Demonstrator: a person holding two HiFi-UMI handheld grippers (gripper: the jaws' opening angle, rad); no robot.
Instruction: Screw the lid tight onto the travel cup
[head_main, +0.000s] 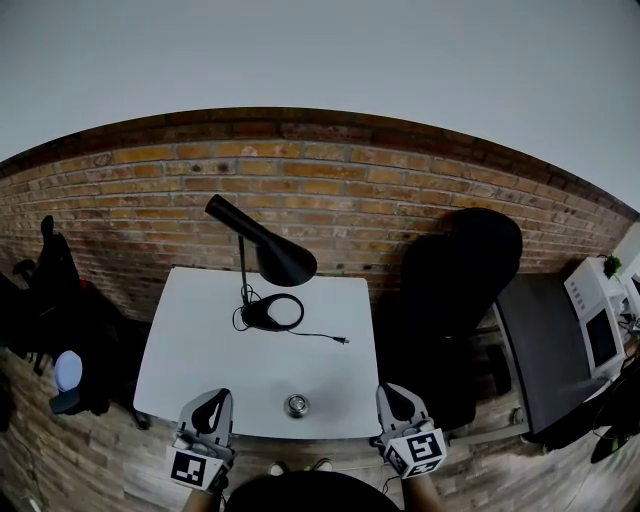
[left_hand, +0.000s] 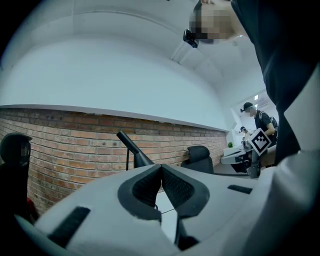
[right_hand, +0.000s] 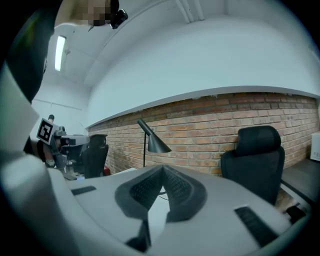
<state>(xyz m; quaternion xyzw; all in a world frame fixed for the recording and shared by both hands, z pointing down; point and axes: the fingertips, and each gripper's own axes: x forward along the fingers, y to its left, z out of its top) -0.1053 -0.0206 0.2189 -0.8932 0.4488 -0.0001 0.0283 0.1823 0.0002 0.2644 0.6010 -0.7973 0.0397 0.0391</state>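
Observation:
A small round metallic travel cup (head_main: 297, 405) stands on the white table (head_main: 200, 350) close to its near edge; its lid cannot be told apart from this height. My left gripper (head_main: 212, 406) hangs at the table's near left corner, shut and holding nothing. My right gripper (head_main: 393, 402) sits at the near right corner, also shut and holding nothing. The cup lies between them, apart from both. In the left gripper view the left gripper (left_hand: 161, 167) has its jaws pressed together, tilted up at the wall. The right gripper (right_hand: 163, 169) is the same in its own view.
A black desk lamp (head_main: 262, 248) stands at the table's far middle, its cord (head_main: 318, 336) trailing right. A black office chair (head_main: 460, 270) is right of the table before the brick wall (head_main: 320, 180). Another desk (head_main: 545, 340) with equipment lies far right; dark items stand at left.

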